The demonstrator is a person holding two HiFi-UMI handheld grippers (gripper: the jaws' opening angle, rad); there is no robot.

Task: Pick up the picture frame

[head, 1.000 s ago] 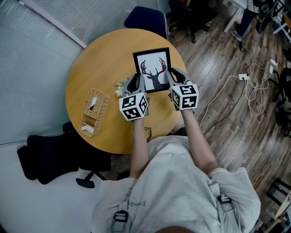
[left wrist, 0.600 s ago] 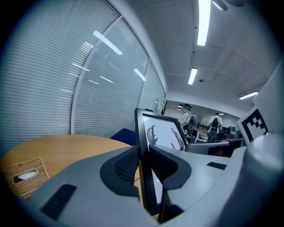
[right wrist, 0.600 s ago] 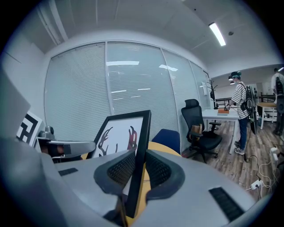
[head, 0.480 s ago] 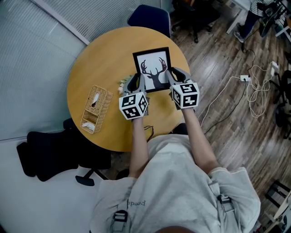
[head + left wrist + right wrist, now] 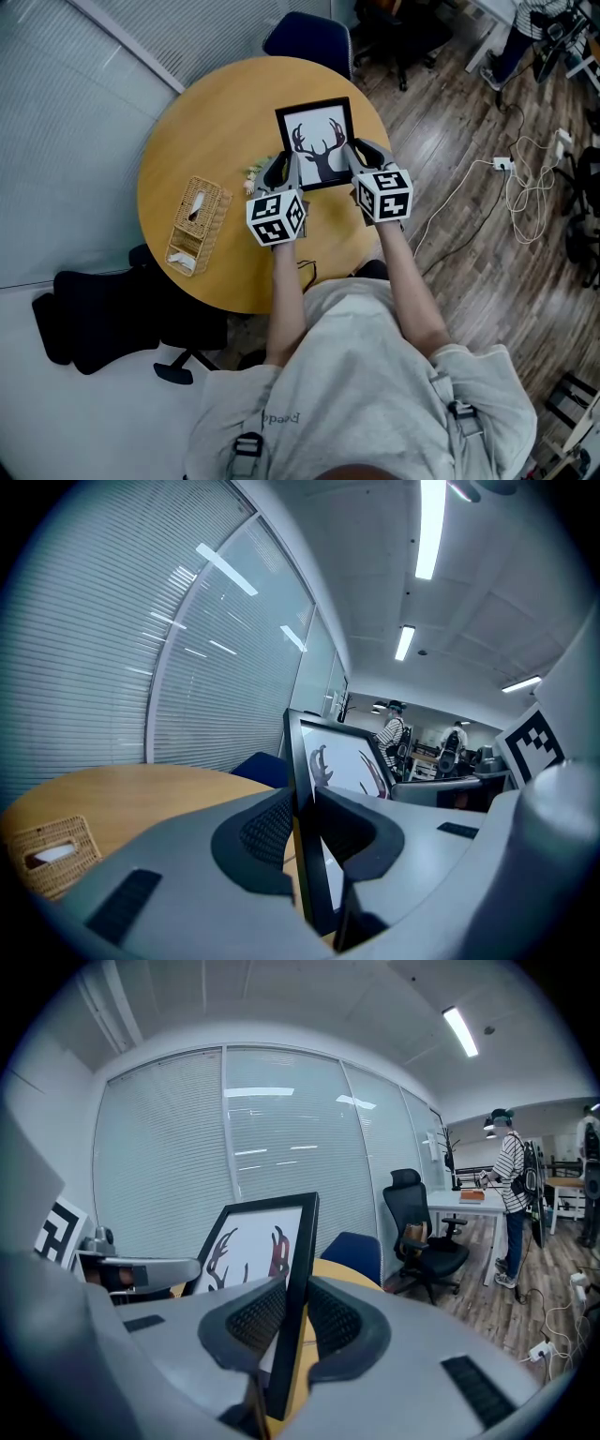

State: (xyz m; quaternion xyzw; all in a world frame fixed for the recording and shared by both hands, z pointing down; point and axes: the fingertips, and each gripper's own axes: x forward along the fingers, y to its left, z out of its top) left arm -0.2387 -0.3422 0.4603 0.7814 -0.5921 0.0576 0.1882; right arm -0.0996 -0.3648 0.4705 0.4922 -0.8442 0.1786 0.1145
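Note:
The picture frame (image 5: 317, 141) is black-edged with a dark antlered deer head on white, and it sits over the round wooden table (image 5: 211, 122). My left gripper (image 5: 285, 171) is shut on its left edge and my right gripper (image 5: 353, 161) on its right edge, both near the frame's near corners. In the left gripper view the frame's edge (image 5: 302, 789) runs straight between the pads of that gripper (image 5: 307, 825). In the right gripper view the other edge (image 5: 302, 1251) is pinched in the same way by the right gripper (image 5: 292, 1321). The frame stands tilted, picture side facing me.
A wicker tissue box (image 5: 195, 225) lies on the table's left part, and a small sprig of white flowers (image 5: 250, 176) beside my left gripper. A blue chair (image 5: 307, 36) stands beyond the table and a black chair (image 5: 103, 323) near left. Cables (image 5: 520, 183) trail on the floor at right.

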